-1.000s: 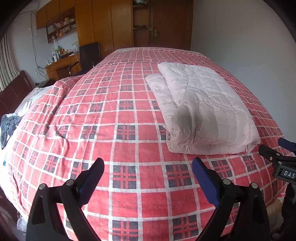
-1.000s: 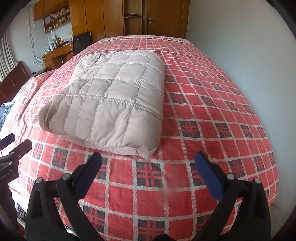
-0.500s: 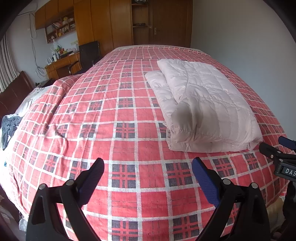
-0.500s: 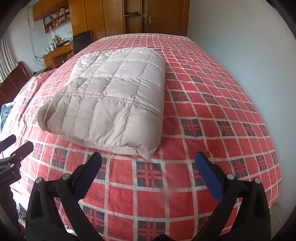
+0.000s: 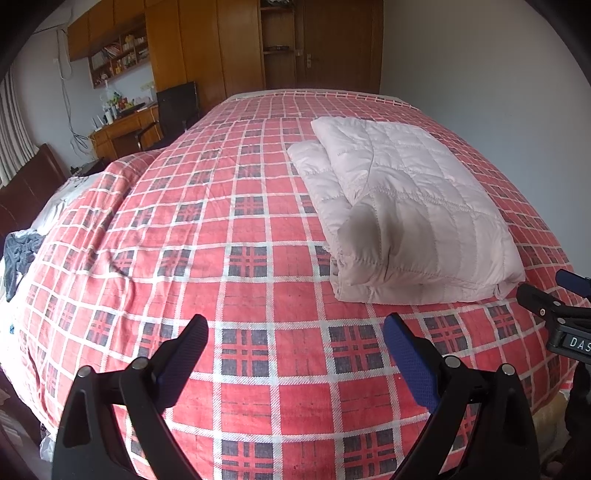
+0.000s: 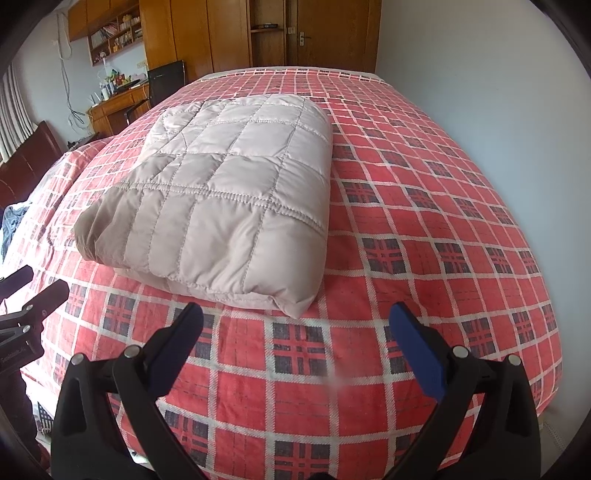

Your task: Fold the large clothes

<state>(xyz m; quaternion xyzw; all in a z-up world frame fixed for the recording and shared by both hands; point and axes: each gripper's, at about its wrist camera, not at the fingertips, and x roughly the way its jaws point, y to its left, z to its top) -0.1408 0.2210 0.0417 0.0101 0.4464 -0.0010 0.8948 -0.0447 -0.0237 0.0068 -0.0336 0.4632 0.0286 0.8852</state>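
Your folded quilted coat on the plaid bed, both grippers' fingers spread empty; layered edge only in left view.

A bedroom in a home. A large bed covered in a red, white and dark plaid bedspread fills the room. Beyond the bed's far edge stand tall wooden wardrobes and a wooden door. At the far left corner, a cluttered wooden desk, a dark chair and wall shelves holding books. A dark headboard runs along the bed's left edge.
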